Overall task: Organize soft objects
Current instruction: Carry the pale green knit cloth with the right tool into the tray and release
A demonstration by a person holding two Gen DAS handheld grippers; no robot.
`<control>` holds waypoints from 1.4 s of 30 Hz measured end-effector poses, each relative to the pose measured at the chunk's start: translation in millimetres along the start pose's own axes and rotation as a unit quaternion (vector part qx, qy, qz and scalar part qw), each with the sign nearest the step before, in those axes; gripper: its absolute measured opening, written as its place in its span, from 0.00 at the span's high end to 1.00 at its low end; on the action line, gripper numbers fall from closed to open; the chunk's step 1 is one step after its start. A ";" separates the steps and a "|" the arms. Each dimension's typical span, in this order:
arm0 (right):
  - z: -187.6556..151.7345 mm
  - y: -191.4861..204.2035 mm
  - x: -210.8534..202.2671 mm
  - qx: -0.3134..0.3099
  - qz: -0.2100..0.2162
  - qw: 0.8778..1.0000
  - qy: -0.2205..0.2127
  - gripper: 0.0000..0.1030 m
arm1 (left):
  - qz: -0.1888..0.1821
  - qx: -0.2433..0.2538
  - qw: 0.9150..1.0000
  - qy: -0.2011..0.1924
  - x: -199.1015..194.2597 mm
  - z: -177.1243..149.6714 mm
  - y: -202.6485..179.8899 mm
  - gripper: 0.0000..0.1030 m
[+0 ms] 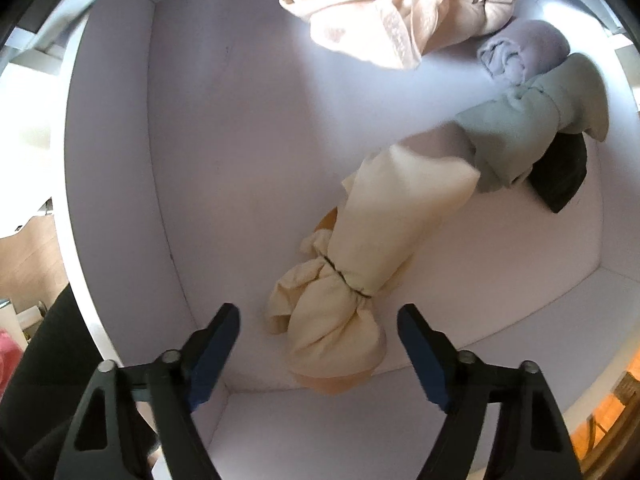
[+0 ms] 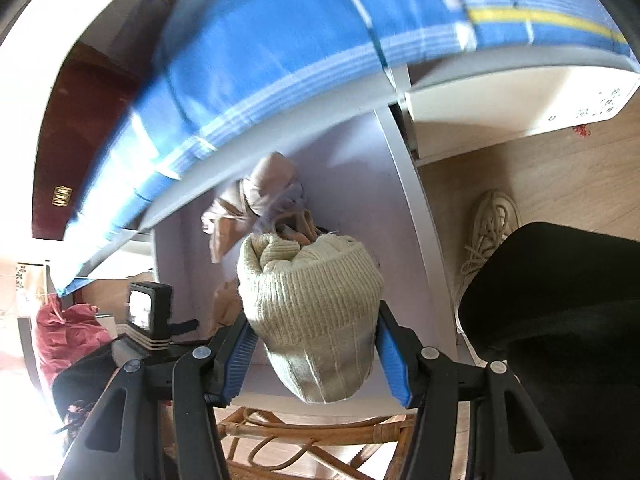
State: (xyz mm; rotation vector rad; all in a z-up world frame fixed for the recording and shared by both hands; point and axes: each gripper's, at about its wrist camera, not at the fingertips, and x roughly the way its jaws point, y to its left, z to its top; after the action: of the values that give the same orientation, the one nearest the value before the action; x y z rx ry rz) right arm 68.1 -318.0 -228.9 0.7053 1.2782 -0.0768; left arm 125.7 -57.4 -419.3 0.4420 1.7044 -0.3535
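Between right gripper (image 2: 316, 344) jaws sits a knit sock bundle (image 2: 316, 312).

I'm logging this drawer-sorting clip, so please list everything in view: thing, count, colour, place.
white box: 1, white, holds the rolls
cream roll: 1, cream, near left gripper
grey-green roll: 1, right side
dark roll: 1, black, under grey-green
lilac roll: 1, far right
pink bundle: 1, far end
knit sock roll: 1, cream, in right gripper
blue cloth: 1, above box
sneaker: 1, beige, floor
left gripper: open
right gripper: shut on sock roll
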 end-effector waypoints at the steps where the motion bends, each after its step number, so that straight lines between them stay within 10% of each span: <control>1: 1.3 1.3 -6.3 0.000 0.004 1.000 -0.004 0.45 | 0.000 0.002 1.000 0.002 0.7 -1.0 -1.1 0.30; 10: 27.7 39.4 -95.9 -0.047 0.006 0.996 -0.074 0.45 | 0.014 0.019 1.000 0.011 17.6 7.3 16.0 0.63; 20: 72.2 130.4 -156.3 -0.122 0.016 0.985 -0.120 0.45 | 0.020 0.013 1.000 -0.001 9.5 -0.1 22.1 0.66; 30: 115.5 208.2 -116.8 -0.175 -0.051 0.978 -0.101 0.45 | 0.024 0.013 1.000 -0.001 15.2 -10.4 12.7 0.66; 42: 145.5 214.3 -43.3 -0.184 -0.145 0.970 -0.059 0.45 | 0.020 0.012 1.000 0.005 30.6 6.7 13.3 0.66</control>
State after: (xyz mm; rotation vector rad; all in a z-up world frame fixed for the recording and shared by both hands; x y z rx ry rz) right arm 269.4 -238.4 -80.1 0.1889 1.2301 -0.1150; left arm 133.3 -45.9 -450.5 0.4959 1.7006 -0.3436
